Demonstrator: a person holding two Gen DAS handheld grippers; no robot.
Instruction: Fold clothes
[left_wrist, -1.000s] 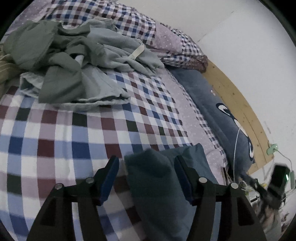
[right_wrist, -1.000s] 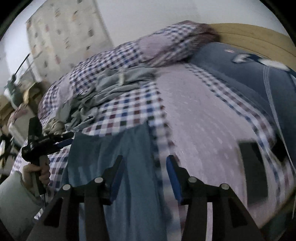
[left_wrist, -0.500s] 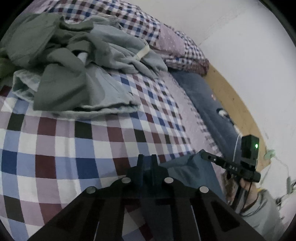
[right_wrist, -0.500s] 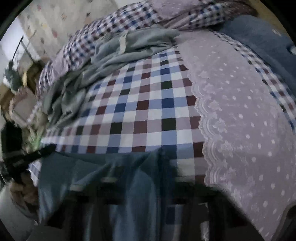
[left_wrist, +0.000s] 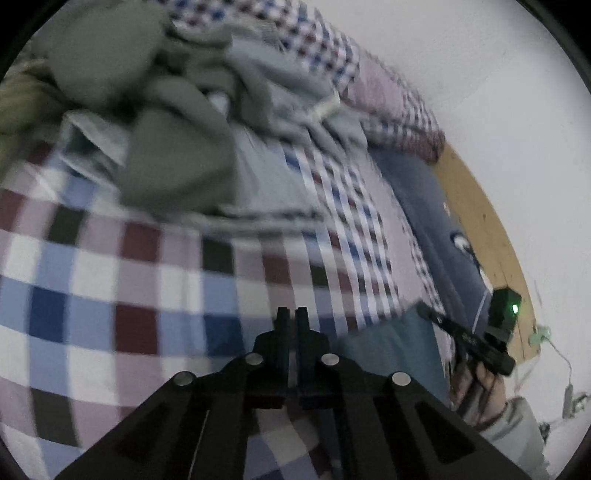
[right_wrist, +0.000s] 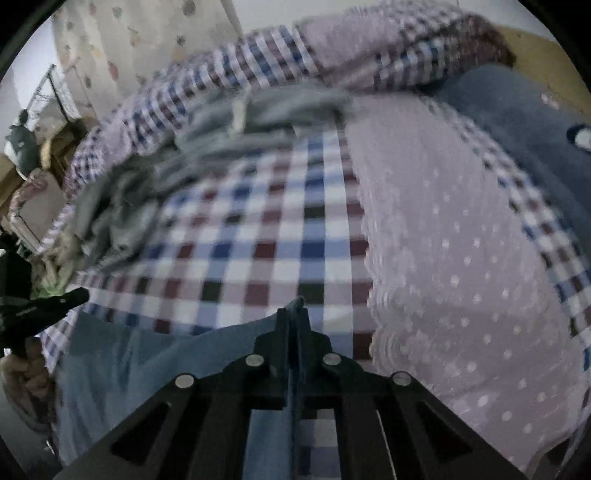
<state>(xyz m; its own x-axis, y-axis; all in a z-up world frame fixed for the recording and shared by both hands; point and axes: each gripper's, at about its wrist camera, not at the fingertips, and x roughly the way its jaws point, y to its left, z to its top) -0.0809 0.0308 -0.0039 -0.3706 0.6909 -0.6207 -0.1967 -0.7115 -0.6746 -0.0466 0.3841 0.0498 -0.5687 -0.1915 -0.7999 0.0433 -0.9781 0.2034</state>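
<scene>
Both grippers are clamped on the far edge of the blue garment (right_wrist: 155, 369), which lies flat on the checked bed (right_wrist: 258, 251) and runs back toward the person. The right gripper (right_wrist: 293, 317) pinches its right corner; the left gripper (left_wrist: 291, 317) is closed at the left end — cloth between its jaws is hard to see. Open bedspread lies ahead; the grey heap (left_wrist: 177, 122) sits well beyond.

The pile of grey-green clothes (left_wrist: 177, 122) is smeared by motion blur in both views, the blue garment (right_wrist: 155, 369) is cut off by the lower edge behind the right gripper (right_wrist: 293, 321), and whether cloth is pinched by the left gripper (left_wrist: 291, 321) cannot be told
</scene>
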